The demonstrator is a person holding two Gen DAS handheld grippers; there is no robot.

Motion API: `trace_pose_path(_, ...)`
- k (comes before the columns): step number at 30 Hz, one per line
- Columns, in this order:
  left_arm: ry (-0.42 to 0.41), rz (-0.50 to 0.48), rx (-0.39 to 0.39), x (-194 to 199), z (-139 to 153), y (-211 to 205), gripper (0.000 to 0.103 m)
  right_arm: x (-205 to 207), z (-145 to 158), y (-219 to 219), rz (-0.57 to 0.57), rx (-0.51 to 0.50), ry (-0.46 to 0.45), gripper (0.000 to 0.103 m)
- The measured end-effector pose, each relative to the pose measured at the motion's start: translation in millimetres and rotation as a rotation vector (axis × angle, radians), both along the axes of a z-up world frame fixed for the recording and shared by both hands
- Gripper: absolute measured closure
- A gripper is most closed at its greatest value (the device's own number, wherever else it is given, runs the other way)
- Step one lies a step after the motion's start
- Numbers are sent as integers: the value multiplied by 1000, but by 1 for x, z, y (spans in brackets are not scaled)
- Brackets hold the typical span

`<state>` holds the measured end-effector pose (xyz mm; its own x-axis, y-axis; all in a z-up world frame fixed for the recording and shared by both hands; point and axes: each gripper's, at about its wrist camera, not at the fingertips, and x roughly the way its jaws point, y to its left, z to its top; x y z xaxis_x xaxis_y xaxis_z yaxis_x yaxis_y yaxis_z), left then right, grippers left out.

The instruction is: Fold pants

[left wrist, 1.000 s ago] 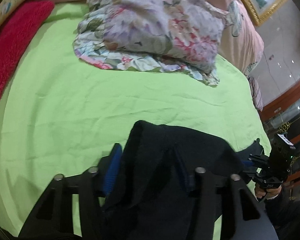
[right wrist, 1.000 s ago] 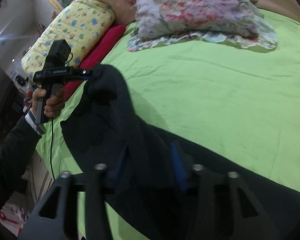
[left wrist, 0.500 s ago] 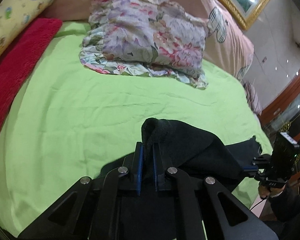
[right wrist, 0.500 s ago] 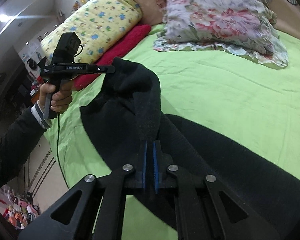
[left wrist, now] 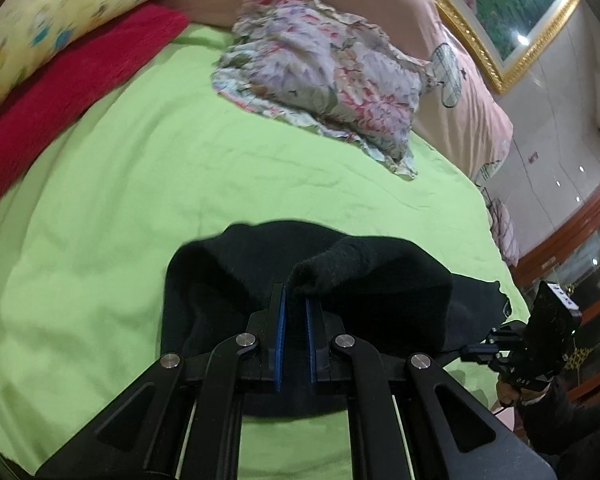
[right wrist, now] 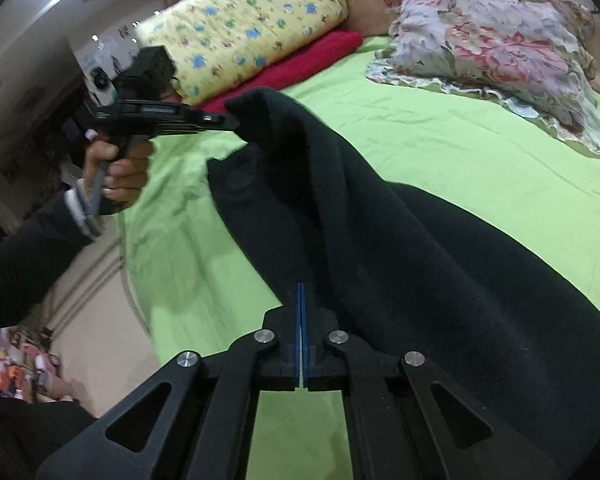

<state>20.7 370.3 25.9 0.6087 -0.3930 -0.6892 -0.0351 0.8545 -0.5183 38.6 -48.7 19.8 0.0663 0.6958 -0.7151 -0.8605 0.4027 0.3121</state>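
Softly bunched black fleece pants (left wrist: 340, 280)

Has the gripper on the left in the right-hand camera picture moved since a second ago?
Yes. The left gripper with its bunch of black pants has travelled right, toward the floral pillow, away from the yellow pillow.

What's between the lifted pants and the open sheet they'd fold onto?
Nothing visible. Both grippers, left and right, are shut on the pants. The green sheet ahead is bare; the floral pillow and red blanket sit well beyond, near the headboard.
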Motion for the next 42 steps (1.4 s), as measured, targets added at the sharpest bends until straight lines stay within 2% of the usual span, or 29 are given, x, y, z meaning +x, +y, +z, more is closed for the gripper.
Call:
trace_pose_path(2,7,18,-20,-6,-6,3,96,5,-1,-2,-27,14,19,102)
trace_pose_path(6,42,65,-57,-18,-25,13,96,5,4,-4,-66,31,2,101)
trace_pose_path(9,77,97,-105,-28,-37,17,99,2,-1,2,-81,-10,-29,93)
trace_pose_path(10,79,115,-125,-34,-39,17,98,2,-3,2,-86,-15,-30,76)
trace_pose_path(11,77,120,-138,-38,-40,16,96,1,-5,2,-96,-19,-31,53)
trace_pose_path(12,76,121,-148,-41,-40,14,88,1,-6,2,-106,-16,-32,45)
trace_pose_path(13,78,125,-160,-44,-41,12,81,1,-7,1,-115,-1,-38,42)
trace_pose_path(17,88,156,-205,-52,-43,-1,70,0,-14,4,-127,-38,-56,42)
trace_pose_path(19,94,179,-232,-52,-45,-3,59,-3,-17,7,-116,-69,-83,42)
trace_pose_path(23,103,253,-313,-45,-47,-8,53,-6,-26,16,-116,-181,-200,42)
trace_pose_path(26,89,290,-364,-45,-44,-11,52,-5,-32,19,-122,-221,-243,44)
trace_pose_path(27,82,307,-372,-47,-41,-14,52,-3,-33,20,-131,-227,-249,46)
trace_pose_path(29,70,338,-398,-51,-38,-16,52,0,-35,19,-139,-229,-246,57)
trace_pose_path(31,73,360,-439,-55,-37,-19,52,1,-36,18,-137,-216,-233,62)
trace_pose_path(33,72,388,-445,-61,-35,-24,51,0,-36,18,-126,-205,-232,71)
trace_pose_path(35,66,412,-424,-69,-33,-28,42,-2,-34,18,-121,-194,-230,88)
trace_pose_path(42,104,447,-377,-59,-39,-31,41,-2,-34,17,-120,-177,-201,94)
